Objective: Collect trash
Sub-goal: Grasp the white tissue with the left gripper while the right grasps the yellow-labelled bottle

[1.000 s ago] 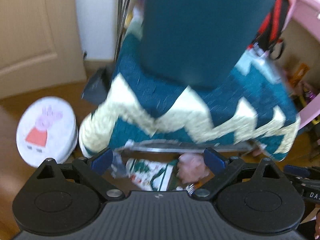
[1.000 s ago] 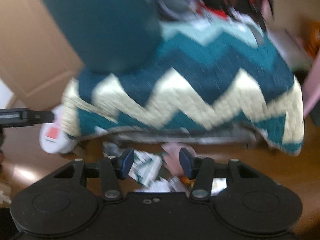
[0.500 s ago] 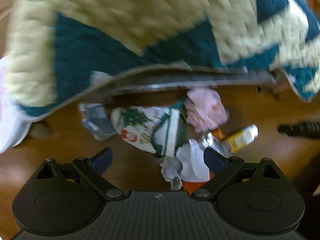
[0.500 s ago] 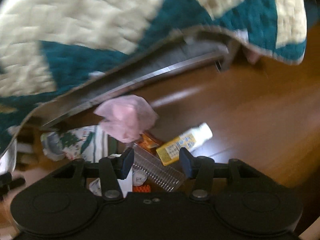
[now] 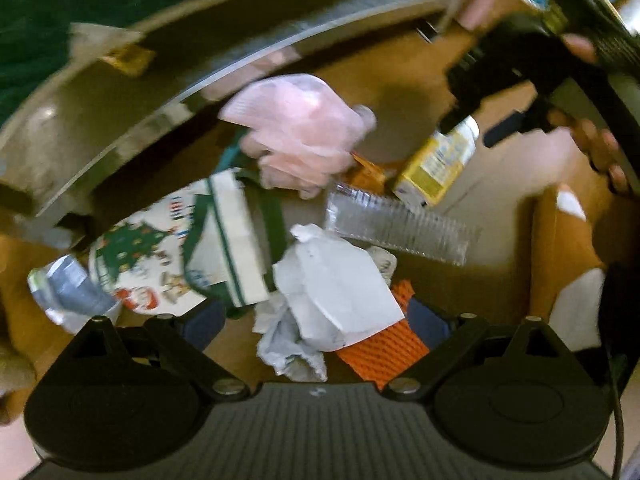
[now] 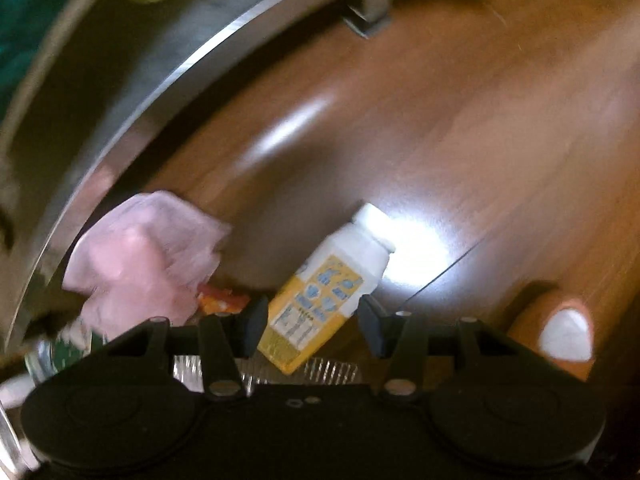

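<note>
My left gripper (image 5: 316, 318) hangs over the trash pile, jaws spread wide, nothing clamped. Between and just ahead of its fingers: a crumpled white paper (image 5: 336, 284) lying on an orange mesh (image 5: 384, 352), with a grey rag (image 5: 288, 350) touching the paper's near edge. Beyond that, a clear ribbed bottle (image 5: 400, 226) on its side, a pink wad (image 5: 300, 132) against the metal rail (image 5: 168, 96), a Christmas-print wrapper (image 5: 168, 252) to the left, and a crushed grey can (image 5: 68, 292) at far left.

My right gripper (image 6: 312, 322) also stands released, jaws apart. The yellow bottle (image 6: 324, 304) lies tilted on the wood floor (image 6: 440, 120), its lower half between the fingers; I can't tell whether a pad touches it. Pink wad (image 6: 148, 256) just left. A toe (image 6: 560, 332) shows at right.
</note>
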The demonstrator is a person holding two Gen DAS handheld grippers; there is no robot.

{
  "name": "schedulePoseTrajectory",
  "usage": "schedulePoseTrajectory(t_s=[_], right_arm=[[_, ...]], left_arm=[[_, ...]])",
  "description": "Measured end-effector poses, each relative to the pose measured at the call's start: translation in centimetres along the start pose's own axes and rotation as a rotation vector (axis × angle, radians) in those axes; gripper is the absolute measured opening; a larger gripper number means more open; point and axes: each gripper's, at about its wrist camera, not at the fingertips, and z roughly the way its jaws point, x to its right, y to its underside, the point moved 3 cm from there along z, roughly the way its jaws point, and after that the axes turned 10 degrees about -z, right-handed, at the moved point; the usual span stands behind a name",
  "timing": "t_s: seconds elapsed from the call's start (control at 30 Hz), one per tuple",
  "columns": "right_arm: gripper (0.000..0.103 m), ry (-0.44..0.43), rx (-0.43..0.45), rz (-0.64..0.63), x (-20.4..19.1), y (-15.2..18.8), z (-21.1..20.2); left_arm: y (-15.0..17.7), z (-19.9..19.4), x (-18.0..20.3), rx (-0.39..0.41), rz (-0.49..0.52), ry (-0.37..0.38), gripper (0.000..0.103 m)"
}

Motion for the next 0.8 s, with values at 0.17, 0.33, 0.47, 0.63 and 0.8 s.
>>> schedulePoseTrajectory(t_s=[0.17, 0.33, 0.47, 0.63, 0.8], right_arm=[[0.051, 0.021, -0.026, 0.074, 0.8, -0.4, 2.4], [0.054, 0.001, 0.017, 0.141, 1.2, -0.8, 3.1], [0.057, 0.000, 0.028, 0.135, 0.8, -1.3, 3.9], [0.058, 0.023, 0.009, 0.079, 0.0, -1.8, 5.1], [0.057, 0.038, -0.004, 0.011, -1.0, -2.1, 5.5]], left_arm=[[0.3, 2.5, 1.4, -0.018, 0.049, 0.001, 0.098], [0.9, 4.7, 2.5, -0.044, 0.075, 0.005, 0.097], [0.8, 6.0, 2.4, -0.049, 0.061, 0.005, 0.093], [0.5, 7.3, 2.1, -0.059, 0.039, -0.003, 0.072], [0.2, 8.9, 1.5, -0.090, 0.007, -0.006, 0.044]])
